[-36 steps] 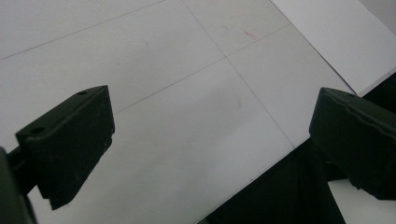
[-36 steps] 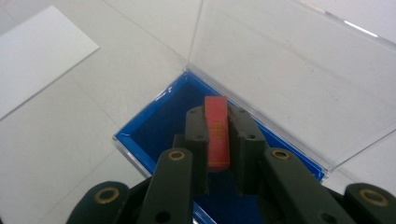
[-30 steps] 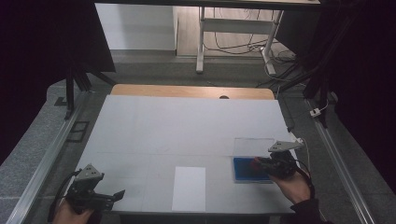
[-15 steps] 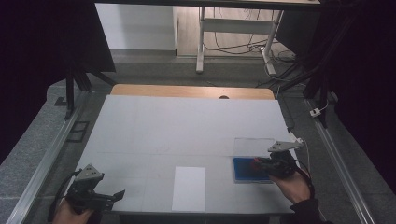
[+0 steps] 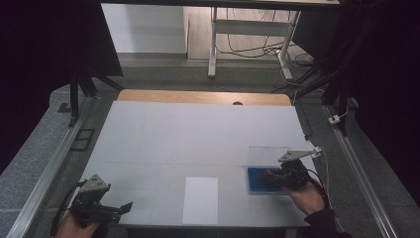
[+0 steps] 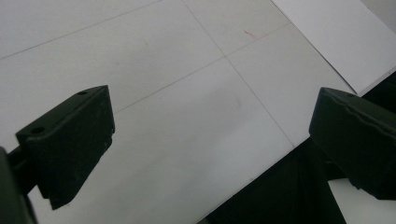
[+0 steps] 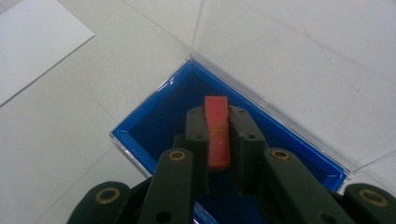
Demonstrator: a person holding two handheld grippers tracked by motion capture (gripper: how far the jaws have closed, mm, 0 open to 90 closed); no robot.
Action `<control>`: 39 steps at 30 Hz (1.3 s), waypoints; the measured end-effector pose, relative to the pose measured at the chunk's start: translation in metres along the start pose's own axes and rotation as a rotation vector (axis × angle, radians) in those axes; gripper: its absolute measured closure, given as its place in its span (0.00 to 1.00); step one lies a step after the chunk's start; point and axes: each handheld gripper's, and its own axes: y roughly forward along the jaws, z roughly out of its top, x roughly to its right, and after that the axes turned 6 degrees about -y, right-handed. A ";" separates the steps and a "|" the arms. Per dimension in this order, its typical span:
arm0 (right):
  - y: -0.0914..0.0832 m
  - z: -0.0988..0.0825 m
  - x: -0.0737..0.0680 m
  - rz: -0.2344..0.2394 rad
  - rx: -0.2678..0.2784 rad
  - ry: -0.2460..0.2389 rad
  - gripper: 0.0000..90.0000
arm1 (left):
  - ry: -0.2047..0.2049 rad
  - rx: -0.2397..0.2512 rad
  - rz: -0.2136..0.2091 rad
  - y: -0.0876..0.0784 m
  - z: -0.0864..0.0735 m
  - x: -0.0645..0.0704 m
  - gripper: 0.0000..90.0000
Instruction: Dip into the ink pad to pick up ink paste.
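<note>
Holding red block point(image 7: 217, 133) inside blue tray point(image 7: 154, 122), right gripper point(image 7: 219, 122) clamped; left gripper point(image 6: 210, 140) wide, empty.

A tray point(image 5: 256, 181) is seen at the lower right of the table point(image 5: 198, 134) in the high view, with its lid point(image 5: 267, 154) opened just behind it. A block point(image 7: 217, 131) is held inside the tray by the right gripper point(image 7: 218, 135). A sheet of paper point(image 5: 200, 200) is laid at the lower centre, left of the tray. The left gripper point(image 5: 121, 208) is placed at the lower left, well apart from the sheet.
</note>
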 end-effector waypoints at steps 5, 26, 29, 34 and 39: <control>0.003 -0.001 0.001 -0.002 -0.016 0.006 0.88 | 0.001 0.001 0.002 0.000 0.000 0.000 0.01; 0.008 0.005 -0.011 -0.061 -0.060 -0.055 0.89 | -0.001 -0.007 0.002 0.001 0.001 0.000 0.01; 0.007 0.001 -0.002 -0.023 -0.038 0.004 0.89 | -0.001 -0.008 0.001 0.001 0.001 -0.001 0.01; 0.007 -0.003 0.005 0.017 -0.015 0.069 0.89 | -0.002 -0.007 0.002 0.001 0.001 -0.001 0.01; 0.008 0.000 -0.002 -0.012 -0.032 0.024 0.89 | -0.002 -0.008 0.001 0.001 0.001 -0.001 0.01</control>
